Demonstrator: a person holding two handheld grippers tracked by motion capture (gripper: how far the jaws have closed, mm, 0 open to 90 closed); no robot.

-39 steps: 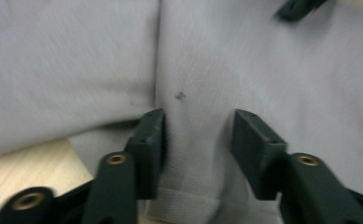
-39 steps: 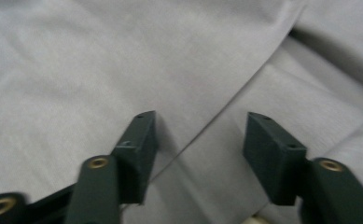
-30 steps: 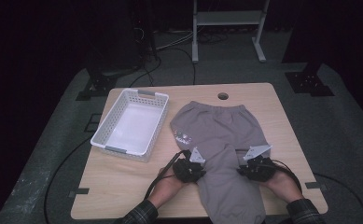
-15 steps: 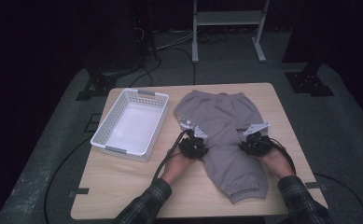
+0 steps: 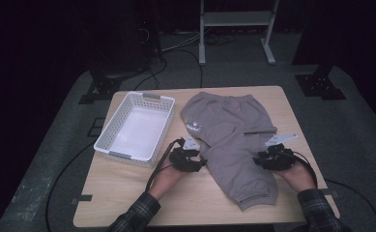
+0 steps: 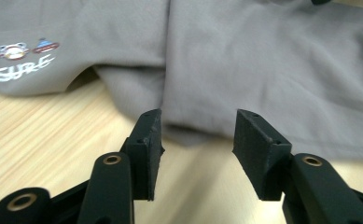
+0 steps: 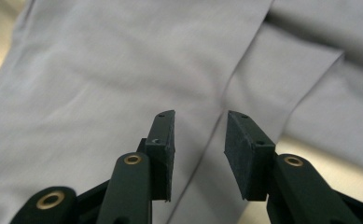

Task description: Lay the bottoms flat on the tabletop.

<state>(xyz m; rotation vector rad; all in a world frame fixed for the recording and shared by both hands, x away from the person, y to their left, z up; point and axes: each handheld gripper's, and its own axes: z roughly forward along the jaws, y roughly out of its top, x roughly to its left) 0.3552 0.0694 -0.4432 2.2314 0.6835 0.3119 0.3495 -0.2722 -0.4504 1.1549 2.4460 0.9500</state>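
Now both jaws have just been opening, nothing between them: left gripper [image 5: 189,159] and right gripper [image 5: 272,158] let the grey shorts [image 5: 229,130] lie folded on the bench [image 5: 127,193].

Grey shorts [image 5: 229,135] with a colourful print, white basket [image 5: 109,138], pale wooden table [image 5: 127,193].

The high view looks down from far up. The 2 gripper views sit low and close, and all 3 share the grey pants [image 5: 229,140].
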